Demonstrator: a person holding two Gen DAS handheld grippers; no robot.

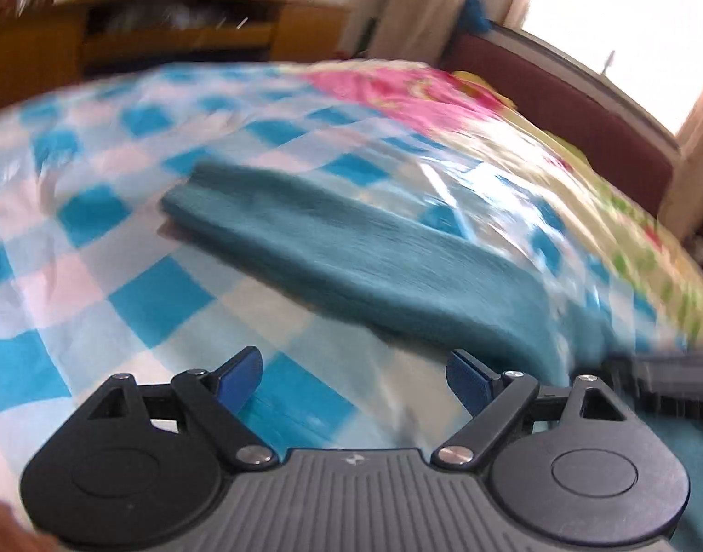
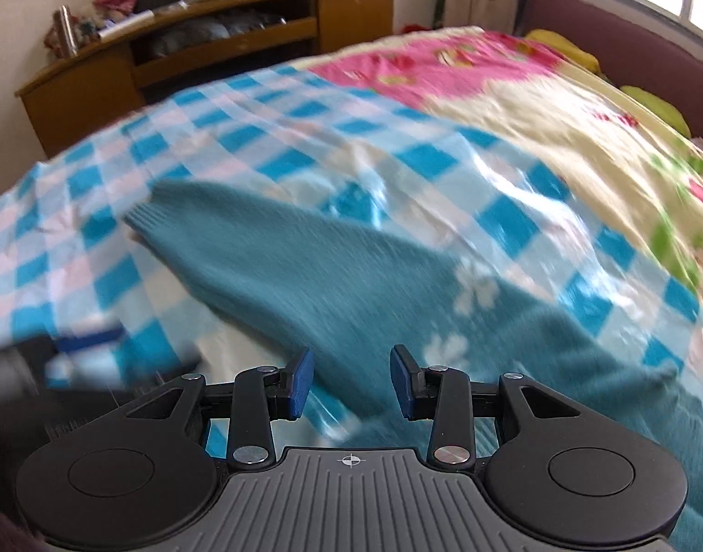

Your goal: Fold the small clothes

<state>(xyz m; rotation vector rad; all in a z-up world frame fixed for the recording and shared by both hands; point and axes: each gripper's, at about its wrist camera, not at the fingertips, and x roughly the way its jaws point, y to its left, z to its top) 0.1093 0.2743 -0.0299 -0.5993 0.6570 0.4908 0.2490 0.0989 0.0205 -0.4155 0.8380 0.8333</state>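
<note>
Through my left wrist camera, the left gripper (image 1: 353, 379) hangs with its blue pads spread wide and nothing between them, above a bed covered in a blue-and-white checked sheet (image 1: 135, 294). A teal knit sweater (image 1: 365, 257) lies flat on that sheet just beyond the pads, its sleeve running from the near right toward the far left, ending in a cuff. The picture is smeared by motion. A dark, blurred gripper part shows at the right edge. Farther off sit a pink floral blanket (image 1: 397, 87), a wooden cabinet (image 1: 176, 32) and a bright window (image 1: 627, 32). Through my right wrist camera, the right gripper (image 2: 351, 379) holds its pads partly apart, gripping nothing that I can see; the teal knit sweater (image 2: 305, 271) lies on the checked sheet below and beyond them, white flower shapes on its fabric to the right. The ribbed cuff points far left. At the near left a blurred dark gripper with a blue pad enters the picture. The wooden cabinet (image 2: 213, 41) stands against the far wall.
</note>
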